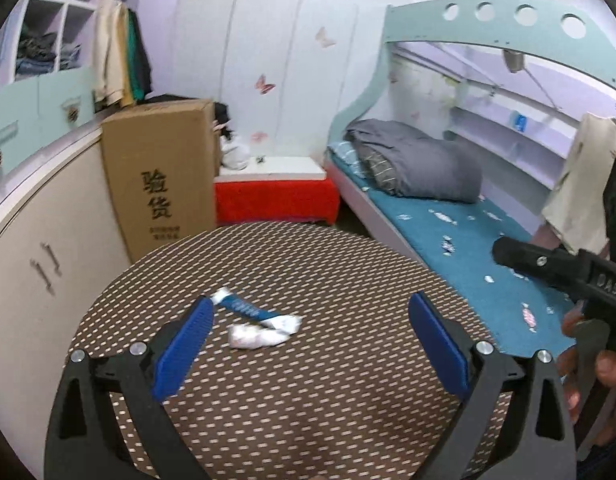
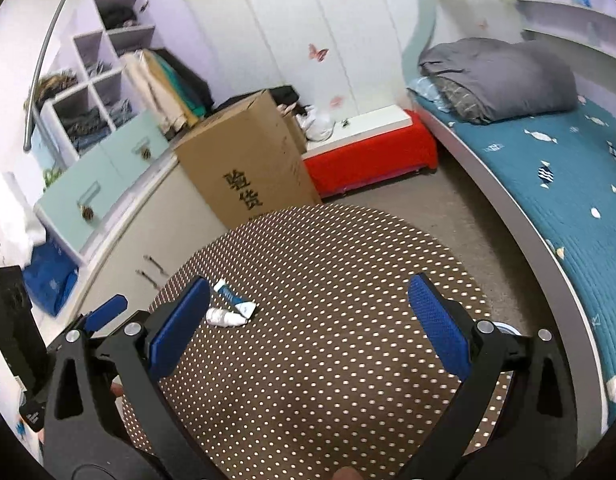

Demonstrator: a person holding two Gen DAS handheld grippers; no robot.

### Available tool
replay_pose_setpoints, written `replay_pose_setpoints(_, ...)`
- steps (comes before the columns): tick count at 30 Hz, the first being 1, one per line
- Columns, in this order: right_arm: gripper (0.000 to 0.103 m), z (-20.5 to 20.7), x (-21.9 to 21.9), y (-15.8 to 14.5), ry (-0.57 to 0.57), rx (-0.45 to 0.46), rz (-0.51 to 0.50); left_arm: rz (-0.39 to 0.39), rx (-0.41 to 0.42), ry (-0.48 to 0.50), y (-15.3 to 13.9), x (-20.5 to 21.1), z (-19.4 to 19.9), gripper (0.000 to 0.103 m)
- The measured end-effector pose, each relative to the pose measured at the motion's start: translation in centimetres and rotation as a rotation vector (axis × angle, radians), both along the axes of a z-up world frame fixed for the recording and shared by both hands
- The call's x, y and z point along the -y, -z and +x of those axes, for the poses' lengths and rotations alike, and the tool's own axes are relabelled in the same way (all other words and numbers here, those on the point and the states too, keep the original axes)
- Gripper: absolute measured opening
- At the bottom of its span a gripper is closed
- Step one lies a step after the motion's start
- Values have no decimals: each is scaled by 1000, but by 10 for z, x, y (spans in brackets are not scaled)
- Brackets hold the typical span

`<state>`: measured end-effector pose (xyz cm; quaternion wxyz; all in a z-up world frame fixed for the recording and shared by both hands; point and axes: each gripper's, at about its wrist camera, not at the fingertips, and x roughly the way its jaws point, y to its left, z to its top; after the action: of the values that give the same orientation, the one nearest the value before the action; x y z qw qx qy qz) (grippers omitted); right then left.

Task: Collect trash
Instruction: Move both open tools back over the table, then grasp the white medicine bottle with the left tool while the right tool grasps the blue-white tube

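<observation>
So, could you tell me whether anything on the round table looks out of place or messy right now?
Yes: two bits of litter lie near the middle of the dotted table. A blue and white wrapper is flattened, and a crumpled white paper wad touches it. Nothing else is on the tabletop.

Both grippers were the same build: the left gripper point(image 1: 310, 324) and right gripper point(image 2: 310, 306) had black plastic arms, ribbed blue pads point(image 1: 184, 342), round silver screws at the pivots.
</observation>
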<state>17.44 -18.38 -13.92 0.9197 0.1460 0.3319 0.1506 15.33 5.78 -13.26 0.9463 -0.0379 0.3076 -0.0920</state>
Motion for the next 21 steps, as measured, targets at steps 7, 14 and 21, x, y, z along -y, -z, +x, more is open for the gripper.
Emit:
replay_pose_setpoints(7, 97, 17, -26, 17, -40, -39, -26, 35, -67, -26, 34, -29, 15, 96)
replay_pose_setpoints(14, 97, 35, -33, 37, -46, -86, -38, 73, -157, -5, 75, -22, 42, 96)
replay_pose_setpoints(21, 97, 57, -37, 62, -52, -142, -44, 85, -238, -29, 111, -16, 77, 96)
